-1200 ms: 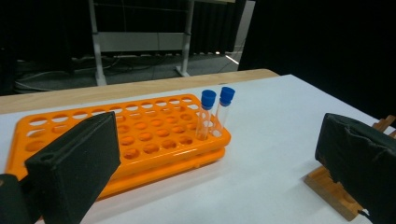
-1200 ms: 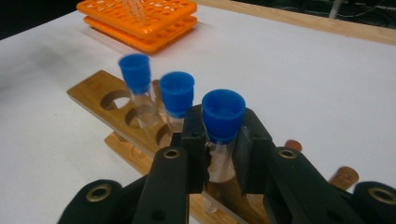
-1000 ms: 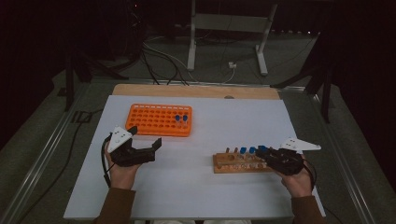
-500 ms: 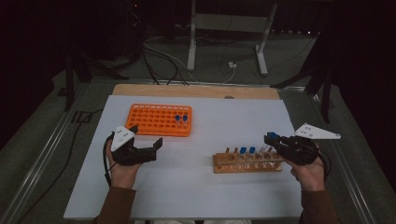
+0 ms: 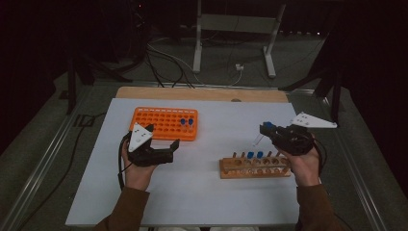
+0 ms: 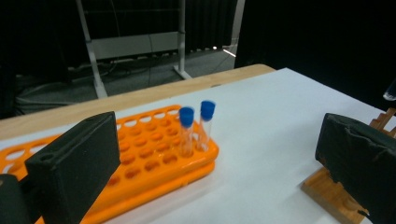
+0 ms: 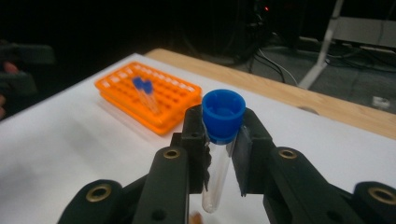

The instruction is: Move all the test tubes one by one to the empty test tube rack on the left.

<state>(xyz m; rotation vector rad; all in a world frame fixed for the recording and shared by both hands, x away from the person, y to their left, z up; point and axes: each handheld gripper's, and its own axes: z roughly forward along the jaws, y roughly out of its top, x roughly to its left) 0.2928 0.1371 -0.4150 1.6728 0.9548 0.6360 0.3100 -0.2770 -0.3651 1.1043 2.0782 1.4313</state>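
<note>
The right claw (image 7: 219, 154) is clamped just under the blue cap of a clear tube (image 7: 217, 168), lifted clear above the wooden rack (image 5: 255, 166), seemingly bound for the orange tray (image 5: 166, 122), while the left claw (image 5: 161, 144) waits with its jaws apart over the counter (image 5: 216, 202).

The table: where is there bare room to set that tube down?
The white table is bare between the orange rack and wooden rack, and along the near edge. The wooden rack's right side, by the right gripper, is crowded.
</note>
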